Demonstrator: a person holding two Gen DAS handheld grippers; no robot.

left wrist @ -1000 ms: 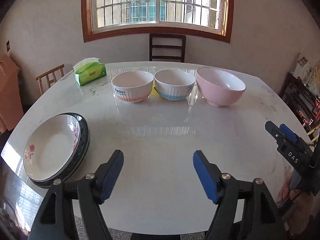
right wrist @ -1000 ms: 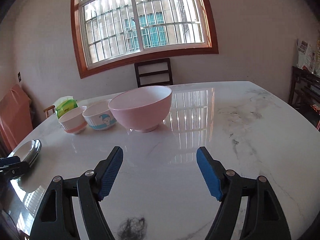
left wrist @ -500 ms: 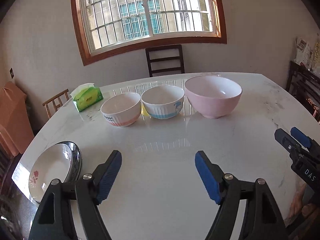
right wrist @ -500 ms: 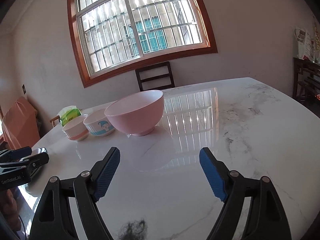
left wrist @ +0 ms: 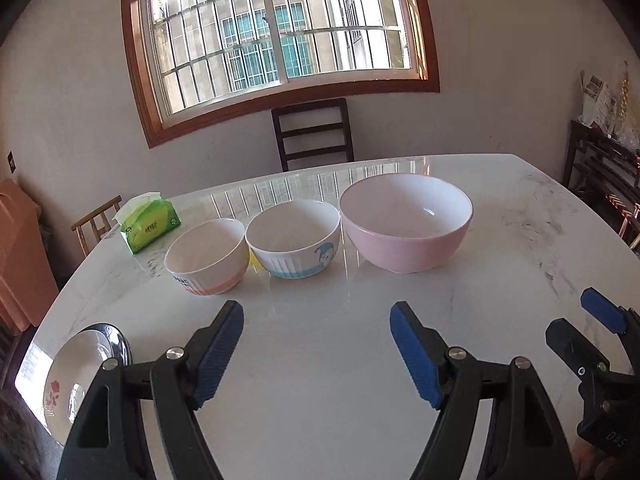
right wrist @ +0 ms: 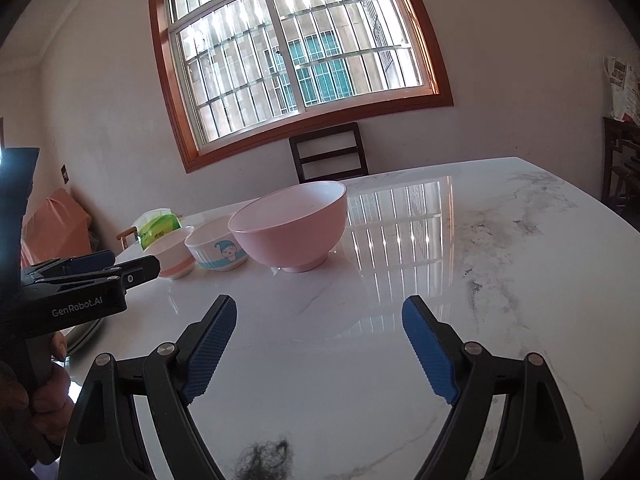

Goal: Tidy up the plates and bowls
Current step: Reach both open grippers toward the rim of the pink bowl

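"GenRobot.AI" reads on the left gripper (right wrist: 120, 270) body, "DAS" on the right gripper (left wrist: 588, 320). Left jaws stand wide apart, empty. Right jaws are opening, nothing between them. Three bowls sit in a row mid-table: striped bowl (left wrist: 206, 256), cartoon bowl (left wrist: 294, 238), pink bowl (left wrist: 406, 222); stacked plates (left wrist: 76, 376) at the table's left edge.

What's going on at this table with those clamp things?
A person is holding a hand-held gripper in each hand over a marble table, about to tidy dishes. The left hand-held gripper is open and empty. The right hand-held gripper is opening, with nothing between its fingers. Three bowls sit in a row: a pink bowl, a cartoon bowl and a striped bowl. Plates sit stacked at the left edge.
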